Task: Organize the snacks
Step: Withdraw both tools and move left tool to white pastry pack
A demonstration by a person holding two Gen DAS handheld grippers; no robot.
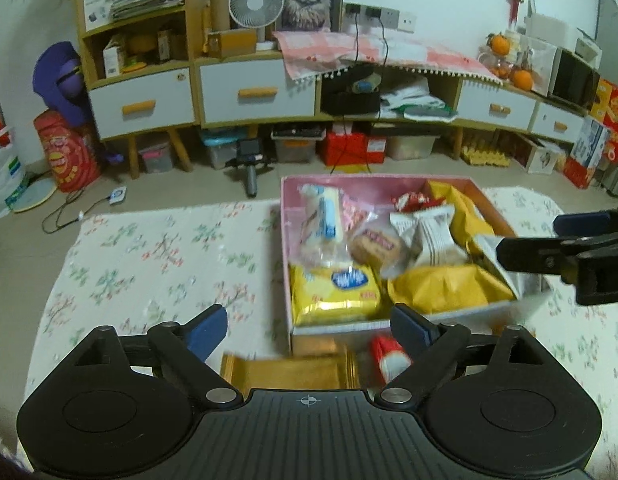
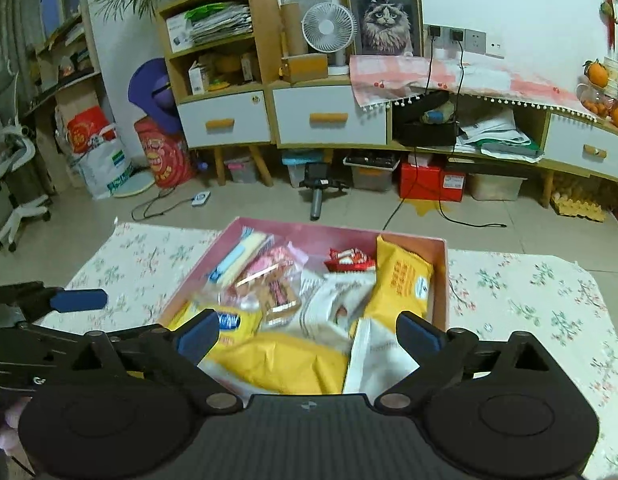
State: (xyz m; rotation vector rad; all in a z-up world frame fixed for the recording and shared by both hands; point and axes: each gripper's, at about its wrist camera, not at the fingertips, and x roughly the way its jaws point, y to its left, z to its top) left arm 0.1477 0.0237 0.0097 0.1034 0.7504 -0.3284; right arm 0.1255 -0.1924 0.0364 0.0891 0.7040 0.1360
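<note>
Filling the middle of both views, a floral-covered tabletop (image 1: pixel 157 264) carries a pink box (image 1: pixel 286 240) packed with snacks. Inside it, at centre right of the left wrist view, lie two yellow packets (image 1: pixel 335 292), a white striped packet (image 1: pixel 433 236), a wrapped round biscuit (image 1: pixel 375 246) and small red sweets (image 1: pixel 415 199) at the far end. At the lower centre of that view, outside the box and just beside its near wall, a gold wrapper (image 1: pixel 289 372) and a small red-and-white packet (image 1: pixel 389 354) lie on the cloth.

The left tongs (image 1: pixel 309 328) stand wide with nothing between them, above those two loose items. The right tongs (image 2: pixel 307 336) are also wide and empty, hanging over the near end of the box.

The box looks crowded and heaped, so anything more dropped on top could slide over the low wall. The two pairs of tongs are near each other at the box's near corner and could collide if both reach in together.

Motion blur smears the gold wrapper and the red-and-white packet, so their labels are unreadable. Each tool's own body hides the tabletop's near edge.
</note>
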